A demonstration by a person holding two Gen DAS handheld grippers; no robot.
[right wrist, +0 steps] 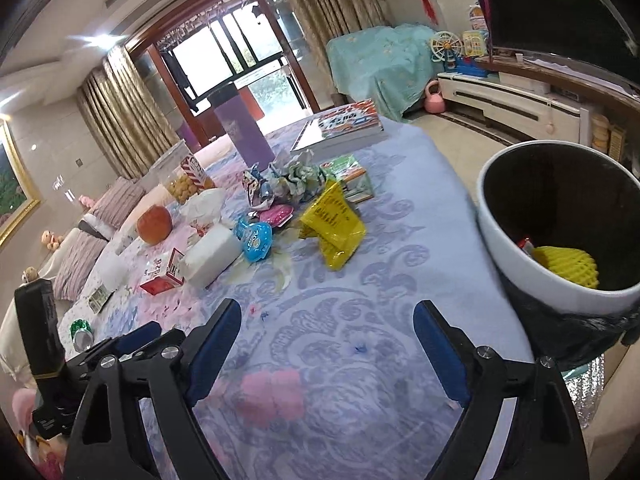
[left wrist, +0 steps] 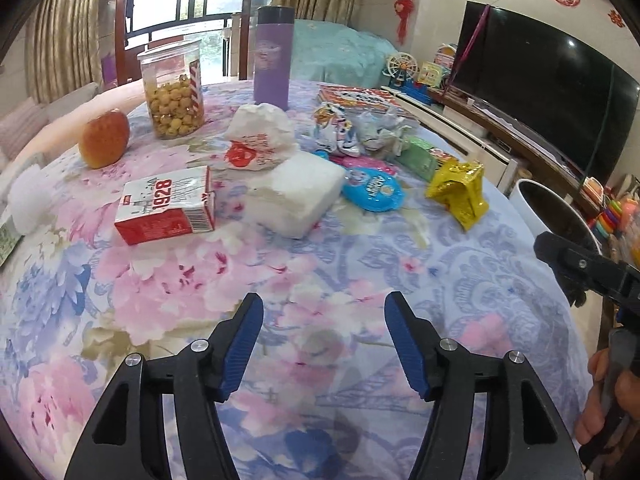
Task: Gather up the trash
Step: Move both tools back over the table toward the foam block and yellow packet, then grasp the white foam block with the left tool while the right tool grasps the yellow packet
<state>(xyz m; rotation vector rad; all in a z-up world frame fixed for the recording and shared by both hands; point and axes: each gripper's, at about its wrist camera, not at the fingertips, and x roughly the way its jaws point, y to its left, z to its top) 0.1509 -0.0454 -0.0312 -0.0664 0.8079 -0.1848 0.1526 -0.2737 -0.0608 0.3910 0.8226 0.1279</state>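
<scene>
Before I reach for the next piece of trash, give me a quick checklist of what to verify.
1. Left hand-held gripper empty and open: ok.
2. Right hand-held gripper empty and open: ok.
3. Yellow wrapper lies unobstructed on the tablecloth: ok.
4. Trash bin beside the table has room: ok, only a yellow foam net and little else shows.
5. Apple and snack jar stand clear of the wrapper: ok.

Crumpled yellow foil wrapper [right wrist: 334,226] lying open-ended on floral tablecloth, near table edge. Round blue plastic package [right wrist: 253,240] flat just beside white foam block. Crumpled white-and-blue wrappers [left wrist: 356,130] heaped behind it. White round bin with black liner [right wrist: 504,240] beside table, holding yellow foam fruit net [right wrist: 568,266].
</scene>
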